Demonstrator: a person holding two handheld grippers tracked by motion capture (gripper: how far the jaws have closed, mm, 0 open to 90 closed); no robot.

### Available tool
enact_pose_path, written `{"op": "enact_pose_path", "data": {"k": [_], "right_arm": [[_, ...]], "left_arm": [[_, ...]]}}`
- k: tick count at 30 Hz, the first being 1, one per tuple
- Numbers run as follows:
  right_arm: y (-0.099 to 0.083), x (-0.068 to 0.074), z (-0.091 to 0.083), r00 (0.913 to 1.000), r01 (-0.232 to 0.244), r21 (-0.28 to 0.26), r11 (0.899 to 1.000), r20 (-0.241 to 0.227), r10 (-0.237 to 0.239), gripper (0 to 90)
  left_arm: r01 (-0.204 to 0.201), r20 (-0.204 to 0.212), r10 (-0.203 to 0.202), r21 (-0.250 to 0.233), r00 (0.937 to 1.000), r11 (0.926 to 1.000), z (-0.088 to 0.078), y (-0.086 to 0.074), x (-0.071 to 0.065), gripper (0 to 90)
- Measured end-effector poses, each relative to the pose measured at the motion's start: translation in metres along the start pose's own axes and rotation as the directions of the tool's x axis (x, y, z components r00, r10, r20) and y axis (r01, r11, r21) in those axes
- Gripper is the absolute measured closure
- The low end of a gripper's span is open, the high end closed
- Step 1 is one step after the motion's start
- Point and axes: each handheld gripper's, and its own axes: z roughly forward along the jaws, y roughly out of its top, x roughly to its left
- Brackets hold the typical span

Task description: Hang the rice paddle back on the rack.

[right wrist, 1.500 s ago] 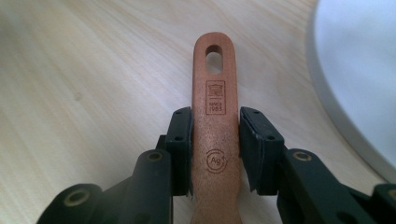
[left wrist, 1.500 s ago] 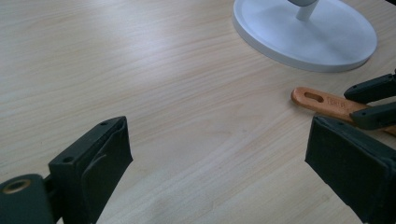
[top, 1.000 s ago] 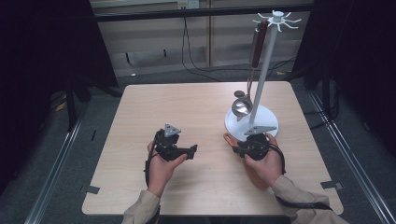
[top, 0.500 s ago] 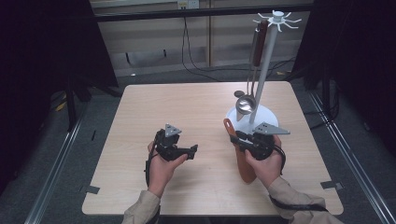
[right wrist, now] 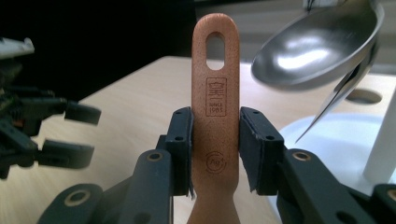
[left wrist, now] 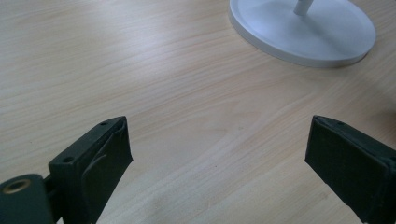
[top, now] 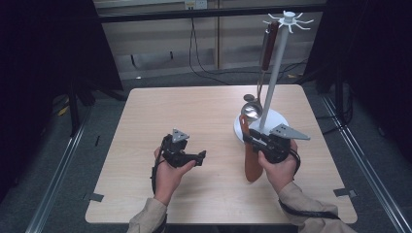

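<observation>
**Black two-jaw grippers, tan sleeves**

Each hand carries a black gripper: the left gripper [top: 192, 158] and the right gripper [top: 248, 138] both wear a grey three-cornered plate on top. Screw holes and brass-coloured pivots dot the jaw arms. Black cables trail toward tan sleeves [top: 303, 206].

R. gripper [top: 248, 137] has lifted the wooden spatula [top: 251, 165] off the bench [top: 204, 111] — handle now upright, clamped btwn. fingers [right wrist: 181, 140].

Bright table, dark surround (ladle [right wrist: 317, 51] blurred)
</observation>
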Motion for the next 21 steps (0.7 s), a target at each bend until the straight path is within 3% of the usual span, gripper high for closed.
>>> {"op": "enact_pose_path", "data": {"k": [5, 14, 21], "right_arm": [[0.0040, -0.0037, -0.0045, 0.9997, -0.021, -0.036, 0.999, 0.008, 0.021, 66.6], [0.0081, -0.0019, -0.0084, 0.9999, 0.001, -0.099, 0.995, -0.014, -0.003, 66.6], [0.0105, 0.0005, -0.0088, 0.9997, 0.015, -0.116, 0.993, -0.016, -0.017, 66.6]], "left_arm": [[-0.006, 0.002, 0.006, 0.006, 1.0000, 1.0000, -0.0010, 0.0004, 0.0000, 6.5], [-0.007, 0.001, 0.007, 0.008, 1.0000, 0.9999, 0.0008, 0.0001, -0.0016, 6.5], [-0.007, 0.002, 0.007, 0.009, 1.0000, 0.9999, 0.0005, 0.0000, -0.0014, 6.5]]}}
